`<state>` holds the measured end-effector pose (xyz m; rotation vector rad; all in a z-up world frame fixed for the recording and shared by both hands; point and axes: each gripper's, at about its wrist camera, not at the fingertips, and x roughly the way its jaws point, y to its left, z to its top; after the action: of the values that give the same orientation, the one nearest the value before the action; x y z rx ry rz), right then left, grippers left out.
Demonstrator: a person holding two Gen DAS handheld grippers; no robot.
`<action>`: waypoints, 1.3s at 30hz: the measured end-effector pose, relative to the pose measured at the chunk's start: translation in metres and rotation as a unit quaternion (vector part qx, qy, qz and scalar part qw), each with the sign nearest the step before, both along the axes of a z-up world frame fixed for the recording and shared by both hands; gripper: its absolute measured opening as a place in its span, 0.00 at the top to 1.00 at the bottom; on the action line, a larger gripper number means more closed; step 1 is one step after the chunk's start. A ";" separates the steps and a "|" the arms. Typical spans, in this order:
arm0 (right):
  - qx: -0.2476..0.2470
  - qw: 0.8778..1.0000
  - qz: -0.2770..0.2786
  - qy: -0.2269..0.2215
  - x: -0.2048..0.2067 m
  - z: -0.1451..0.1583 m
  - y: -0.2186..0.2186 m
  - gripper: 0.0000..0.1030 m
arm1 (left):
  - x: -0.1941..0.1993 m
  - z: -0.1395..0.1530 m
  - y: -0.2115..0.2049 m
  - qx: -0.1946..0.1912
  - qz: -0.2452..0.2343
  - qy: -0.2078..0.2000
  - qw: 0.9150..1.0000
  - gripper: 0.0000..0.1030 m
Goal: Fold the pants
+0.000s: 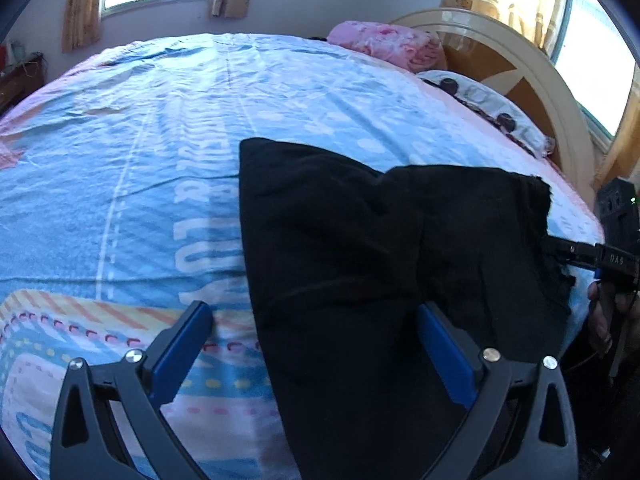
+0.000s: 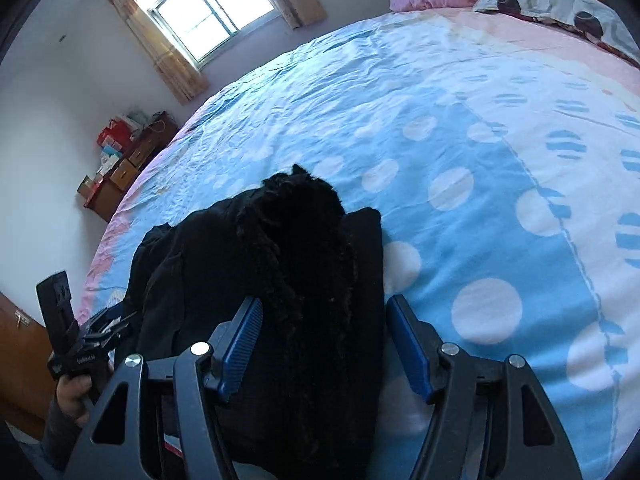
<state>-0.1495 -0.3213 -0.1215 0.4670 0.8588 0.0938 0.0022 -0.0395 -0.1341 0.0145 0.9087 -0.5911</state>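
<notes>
Pants (image 1: 360, 260) folded on bed (image 1: 120, 160) | left tool (image 1: 316, 344) agape, empty | right tool (image 2: 324, 344) agape, empty

Bed (image 1: 120, 140) with black pants (image 1: 340, 240), pink quilt (image 1: 384, 42), pillow (image 1: 488, 112).

Not much to read here tbh. The bedsheet (image 1: 120, 168) has big white block letters printed on the blue part, running sideways in the left wrist view: I can make out an "&" and then something like "LO", but the black pants (image 1: 360, 260) cover the rest. The right hand-held gripper (image 1: 560, 250) at the frame's edge has small white lettering on its body that looks like "DAS". The tiny print on the left hand-held gripper (image 2: 120, 330) is too blurry.
</notes>
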 end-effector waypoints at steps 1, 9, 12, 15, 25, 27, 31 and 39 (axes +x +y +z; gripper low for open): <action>0.009 1.000 0.009 0.001 -0.003 -0.001 0.000 0.36 | 0.000 0.000 0.002 -0.004 -0.006 0.001 1.000 0.01; 0.023 1.000 -0.003 -0.013 0.008 -0.008 -0.002 0.40 | 0.015 0.003 -0.001 -0.025 -0.008 0.025 0.999 0.02; 0.013 1.000 0.016 -0.017 0.002 -0.006 0.006 0.43 | 0.000 0.003 -0.005 -0.015 -0.016 0.023 0.999 0.08; 0.027 0.999 0.017 -0.023 -0.002 -0.010 0.003 0.46 | -0.008 0.002 -0.010 -0.005 -0.014 0.016 1.000 0.11; 0.022 0.999 0.019 -0.034 -0.005 -0.008 0.009 0.56 | 0.007 0.006 -0.010 -0.037 0.003 0.031 0.999 0.48; 0.022 0.999 0.017 -0.027 -0.002 -0.014 0.008 0.57 | 0.008 0.004 -0.009 -0.044 0.005 0.031 0.999 0.54; 0.027 0.999 0.017 -0.032 -0.003 -0.008 0.010 0.70 | 0.005 0.010 -0.006 -0.047 0.014 0.027 0.998 0.85; -0.004 0.997 0.025 -0.067 -0.011 0.016 0.023 0.77 | -0.005 0.025 -0.007 -0.022 0.013 -0.014 1.000 0.91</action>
<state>-0.1607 -0.2979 -0.1051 0.4277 0.7383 0.1662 -0.0030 -0.0468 -0.1092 -0.0297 0.8671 -0.5848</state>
